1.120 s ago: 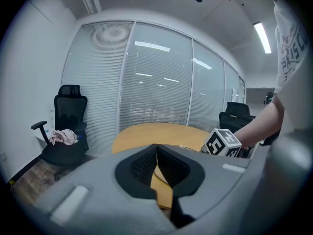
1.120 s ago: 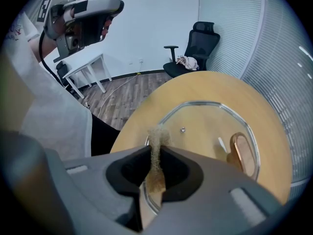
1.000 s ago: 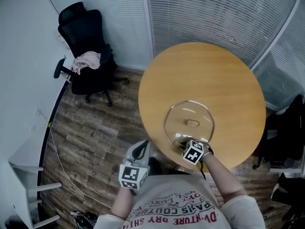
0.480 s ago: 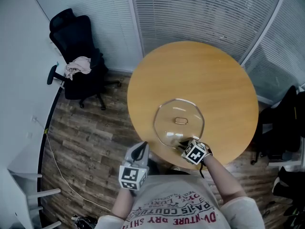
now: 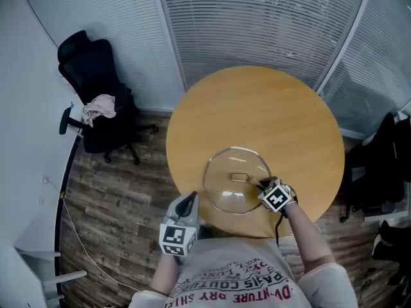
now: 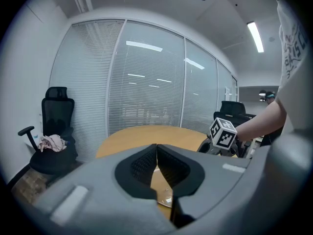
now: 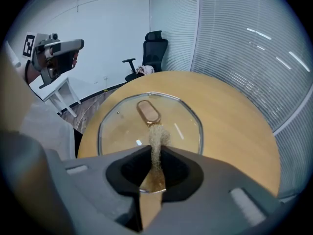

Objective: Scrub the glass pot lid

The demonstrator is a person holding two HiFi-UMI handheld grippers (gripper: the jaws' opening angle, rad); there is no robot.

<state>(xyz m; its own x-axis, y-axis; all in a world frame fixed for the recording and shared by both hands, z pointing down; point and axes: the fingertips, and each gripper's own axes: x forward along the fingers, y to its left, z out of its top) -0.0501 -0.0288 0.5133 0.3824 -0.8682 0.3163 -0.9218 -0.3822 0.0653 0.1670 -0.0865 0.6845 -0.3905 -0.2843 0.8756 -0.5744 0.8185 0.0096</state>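
1. Lying flat on the tabletop (image 5: pixel 257 108), the glass pot lid (image 5: pixel 237 188) sits near its 6 o'clock edge.
2. Right hand-held gripper (image 5: pixel 264 186) clamps what looks like a scrub brush (image 7: pixel 156 136) at the lid's 3 o'clock.
3. Left hand-held gripper (image 5: pixel 190 201): jaws together, empty, at 7 o'clock.

Glass pot lid (image 5: pixel 236 188) flat on the table (image 5: pixel 257 114) just ahead of the right gripper (image 5: pixel 264 186), scrubber (image 7: pixel 156 141) between its jaws, tip over the lid short of the lid handle (image 7: pixel 148 111), left gripper (image 5: pixel 187 204) off the table edge to its left, chair (image 5: pixel 93 95) carrying a cloth (image 5: pixel 98 108) far beyond.
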